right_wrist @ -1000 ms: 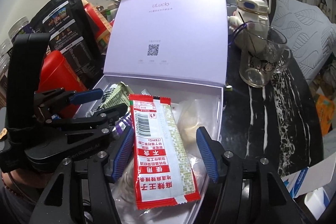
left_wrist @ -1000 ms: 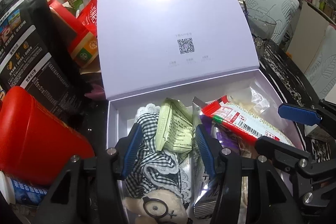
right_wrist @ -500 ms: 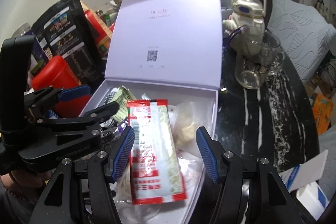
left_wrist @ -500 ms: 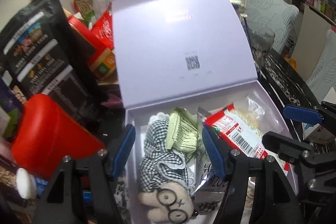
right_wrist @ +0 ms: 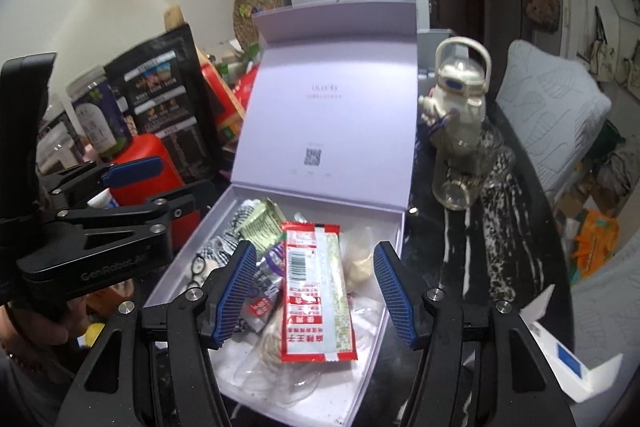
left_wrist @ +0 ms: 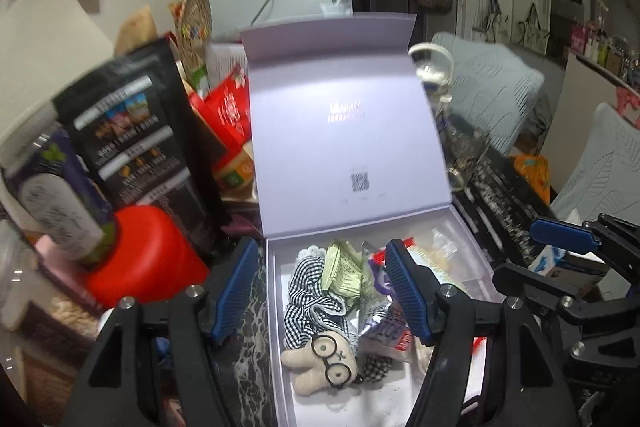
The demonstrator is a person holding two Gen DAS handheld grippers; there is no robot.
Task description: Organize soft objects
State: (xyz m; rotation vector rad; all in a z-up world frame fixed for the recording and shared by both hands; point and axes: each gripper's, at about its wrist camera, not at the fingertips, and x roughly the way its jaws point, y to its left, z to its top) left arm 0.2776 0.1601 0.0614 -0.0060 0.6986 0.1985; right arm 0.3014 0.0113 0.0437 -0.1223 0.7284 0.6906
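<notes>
An open lilac box [left_wrist: 276,311] [right_wrist: 384,311] with its lid upright holds soft things. In the left wrist view I see a cream plush toy with glasses [left_wrist: 324,355], a black-and-white checked cloth [left_wrist: 308,287], a pale green packet [left_wrist: 344,267] and a silver pouch [left_wrist: 384,331]. In the right wrist view a red and green snack packet [right_wrist: 314,291] lies on top, beside a clear bag [right_wrist: 360,263]. My left gripper [left_wrist: 322,291] is open and empty above the box. My right gripper [right_wrist: 314,295] is open and empty above the snack packet.
A red container [left_wrist: 140,251], black snack bags [left_wrist: 132,131] and a purple-labelled jar [right_wrist: 96,115] crowd the left of the box. A glass mug [right_wrist: 468,171] and a white bottle [right_wrist: 460,95] stand at the right on the dark marble table [right_wrist: 500,247]. A white-blue carton [right_wrist: 568,355] lies nearby.
Both grippers have pulled back and up from the box, so more of the lid and room shows. Both stay open; the items in the box lie as before.
</notes>
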